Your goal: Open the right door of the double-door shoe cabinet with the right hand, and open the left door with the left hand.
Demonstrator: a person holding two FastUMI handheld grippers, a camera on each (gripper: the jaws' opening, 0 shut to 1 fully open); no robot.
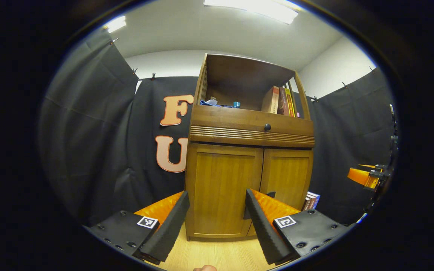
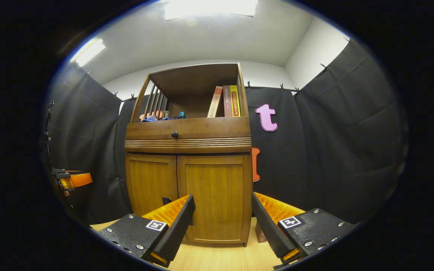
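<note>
The wooden shoe cabinet (image 1: 251, 135) stands on the floor with both lower doors closed. In the left gripper view my left gripper (image 1: 217, 195) is open, held short of the left door (image 1: 220, 188), its fingers framing that door. A small dark handle (image 1: 271, 194) shows on the right door (image 1: 286, 175) near the middle seam. In the right gripper view my right gripper (image 2: 222, 199) is open in front of the right door (image 2: 217, 188), not touching it. The left door (image 2: 151, 182) carries a small dark handle (image 2: 166, 200). Each gripper appears at the other view's edge (image 1: 367, 177) (image 2: 72, 180).
A drawer with a round knob (image 1: 267, 127) sits above the doors. The open shelf on top holds upright books (image 2: 226, 101) and small items. More books (image 1: 311, 201) stand on the wooden floor (image 2: 217, 258) beside the cabinet. Black cloth walls surround the booth.
</note>
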